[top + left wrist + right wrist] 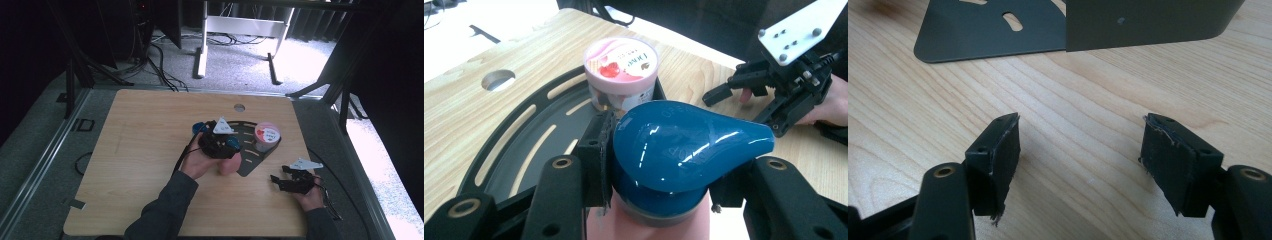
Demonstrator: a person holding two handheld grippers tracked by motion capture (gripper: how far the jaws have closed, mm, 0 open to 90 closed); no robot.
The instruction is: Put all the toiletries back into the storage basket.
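Gripping a pink bottle by its blue cap, the left tool held it near the table's middle, over the dark slotted rack beside a pink-lidded cup. Right tool sat spread and empty near the right edge.

The high view is looking forward and down over the whole wooden table, well back from both grippers. The left gripper view is sitting right behind its jaws, facing across the dark slotted rack toward the right gripper. The right gripper view is peering close over bare wood just ahead of its jaws, sharing that rack's edge.
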